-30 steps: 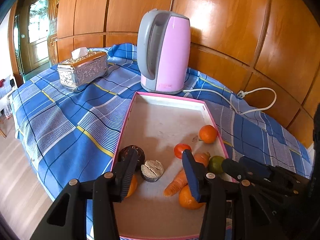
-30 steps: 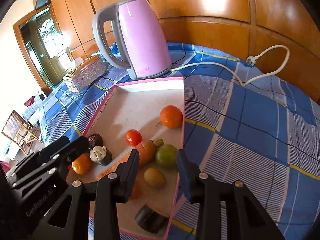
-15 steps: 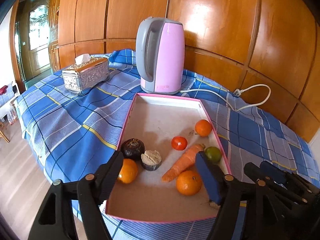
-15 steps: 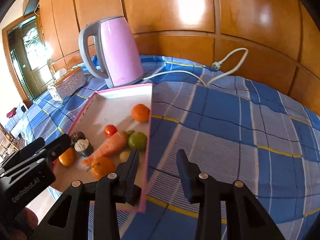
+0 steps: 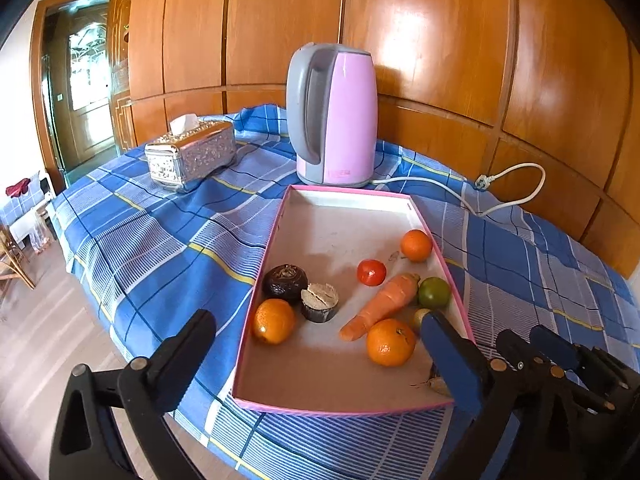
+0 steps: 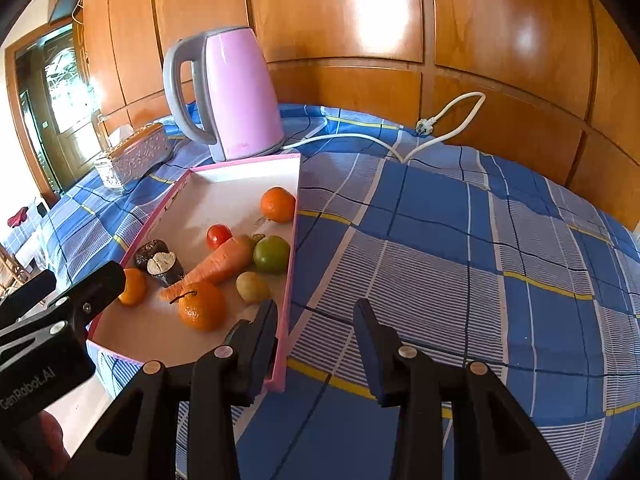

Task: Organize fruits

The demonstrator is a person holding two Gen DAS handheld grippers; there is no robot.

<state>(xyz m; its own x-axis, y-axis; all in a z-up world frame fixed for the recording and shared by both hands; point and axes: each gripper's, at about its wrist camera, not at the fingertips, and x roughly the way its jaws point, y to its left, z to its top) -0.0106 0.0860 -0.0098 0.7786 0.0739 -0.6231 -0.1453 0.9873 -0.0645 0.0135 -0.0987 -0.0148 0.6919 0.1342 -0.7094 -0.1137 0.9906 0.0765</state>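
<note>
Hovering wide open, the left gripper (image 5: 320, 354) frames the tray (image 5: 340, 216) holding 3 oranges (image 5: 391, 342); the right gripper (image 6: 316, 330) gapes empty beside its rim, maybe touching.

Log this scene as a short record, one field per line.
surface: blue checked cloth
container: pink-rimmed tray
in tray: three oranges, tomato, carrot, green fruit, small yellowish fruit, two dark pieces
behind tray: pink kettle, unplugged, its white cord lying on the cloth
left of kettle: silver tissue box
left gripper: open, empty, at the tray's near end
right gripper: open, empty, at the tray's right rim
</note>
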